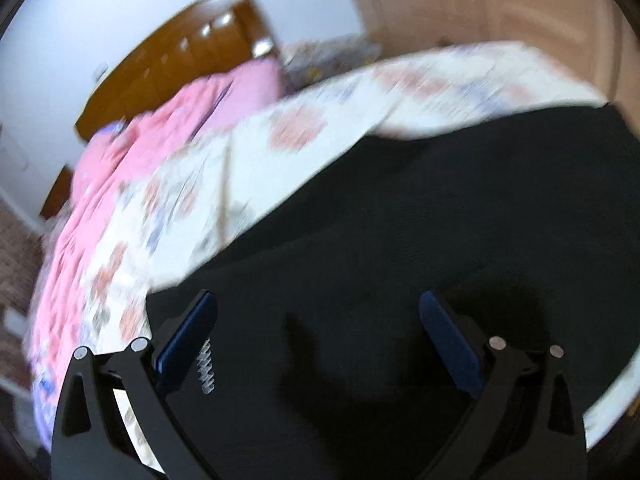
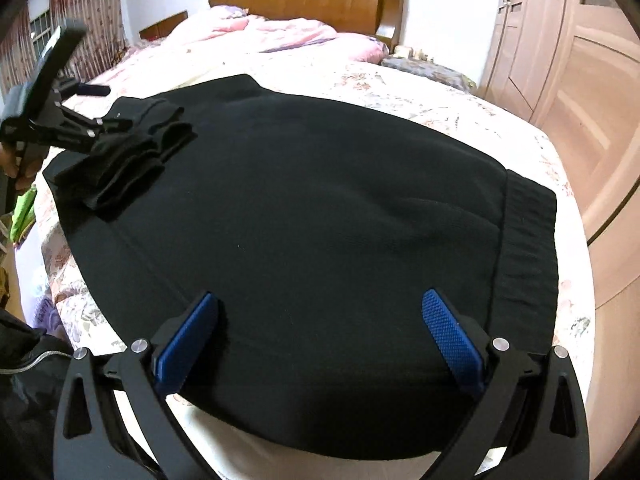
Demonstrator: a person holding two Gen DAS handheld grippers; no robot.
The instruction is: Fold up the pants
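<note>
Your right gripper (image 2: 318, 340) has its jaws spread wide and empty, hovering low over the near edge of the black pants (image 2: 304, 216), which lie spread on the bed (image 2: 460, 108). Right wrist view is sharp: thick, matte knit fabric, a ribbed waistband (image 2: 528, 248) just beyond the right-hand jaw, and the leg ends (image 2: 132, 152) folded back on top of the cloth into a rumpled bundle far ahead, left of the jaws.

Only this view shows your left gripper (image 2: 94, 92): it sits at that bundle, tilted, one blue pad clear above the cloth (contact with the fabric cannot be told here).

Left wrist view is motion-blurred. Its jaws (image 1: 318, 340) are spread wide with nothing between them, black cloth directly beneath and ahead. Beyond the jaws: floral bedsheet (image 1: 320, 120), pink quilt (image 1: 160, 136), glossy wooden headboard (image 1: 192, 56). The right view adds a pale wardrobe (image 2: 560, 80) to the right.
</note>
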